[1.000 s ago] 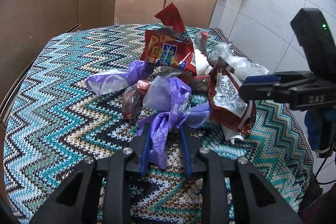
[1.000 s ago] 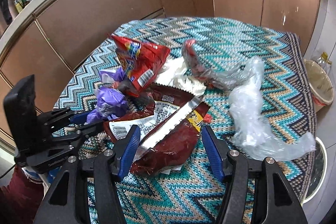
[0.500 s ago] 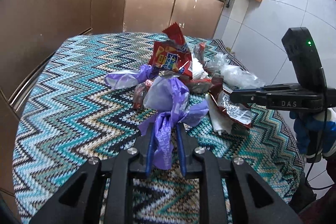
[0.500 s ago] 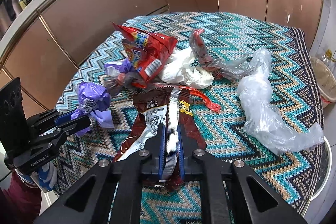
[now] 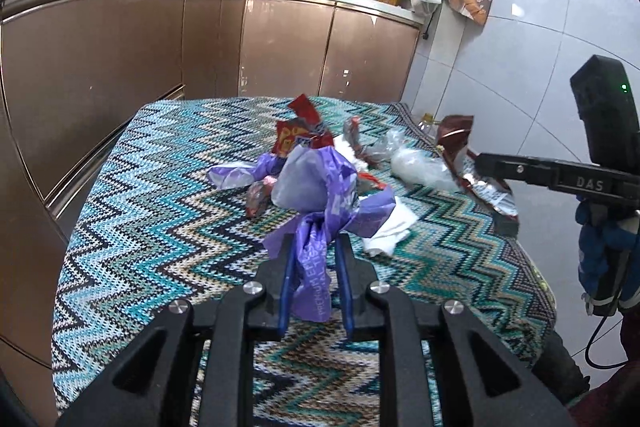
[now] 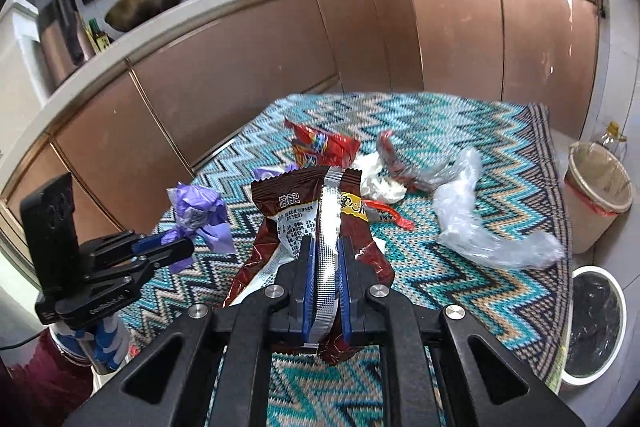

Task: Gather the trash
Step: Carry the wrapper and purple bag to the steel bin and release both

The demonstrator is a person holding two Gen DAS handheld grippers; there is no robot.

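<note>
Right wrist view: the right gripper is clamped on the silver seam of a brown snack bag, which hangs clear of the tabletop. Beside it, the left gripper pinches a purple plastic bag, also off the cloth; in the left wrist view its pads press the purple bag's twisted tail. So the step in hand looks like carrying: both pieces are picked up and not yet dropped anywhere.

The next move probably calls for swinging them to a bin. A lined wastebasket stands on the floor just past the tabletop's right edge, with a second round bin nearer the camera.

Still on the cloth are a red snack bag, a white crumpled paper and a clear plastic bag; the clear bag lies between the brown bag and the wastebasket, so the load should pass above it. The cabinets close off the far side; the right side is open.
</note>
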